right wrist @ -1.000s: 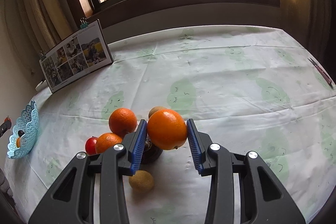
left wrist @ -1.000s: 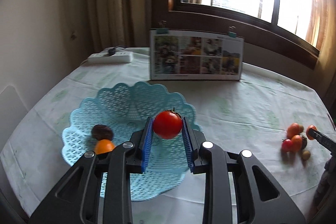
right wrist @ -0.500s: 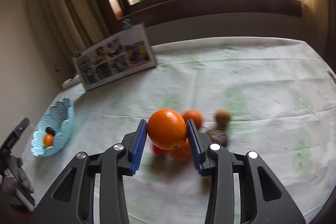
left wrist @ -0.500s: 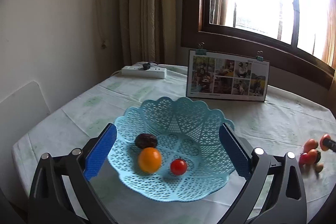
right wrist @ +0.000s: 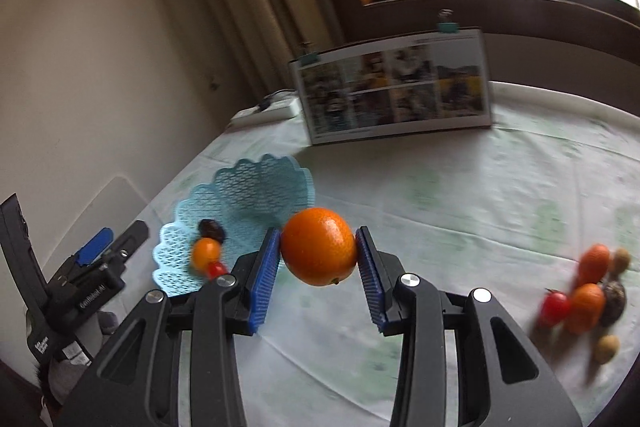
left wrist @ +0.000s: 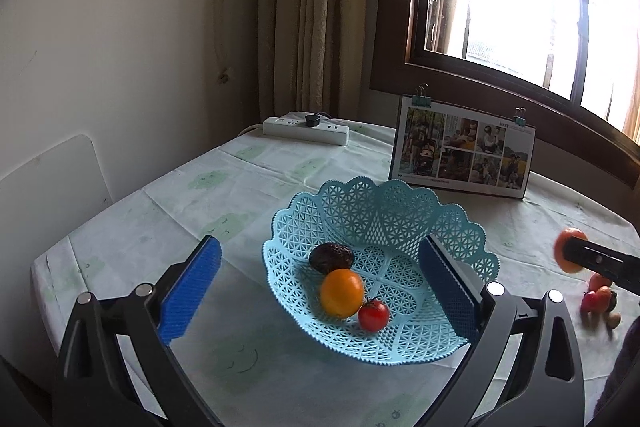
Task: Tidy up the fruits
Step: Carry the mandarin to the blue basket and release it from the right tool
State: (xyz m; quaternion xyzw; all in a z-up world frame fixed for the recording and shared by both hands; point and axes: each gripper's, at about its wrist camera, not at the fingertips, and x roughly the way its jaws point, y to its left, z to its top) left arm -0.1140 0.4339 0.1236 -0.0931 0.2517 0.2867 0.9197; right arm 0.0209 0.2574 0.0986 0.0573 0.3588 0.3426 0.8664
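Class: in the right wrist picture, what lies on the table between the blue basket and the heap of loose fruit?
Only bare tablecloth lies between the blue basket and the loose fruit; the right gripper holds an orange above it.

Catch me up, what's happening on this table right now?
A person with two handheld grippers is sorting fruit into the blue lattice basket. The right gripper is clamped on an orange, held above the tablecloth and pointed toward the basket. The left gripper is wide open and empty in front of the basket, which holds a small orange fruit, a tomato and a dark fruit. A small pile of fruit waits on the table.
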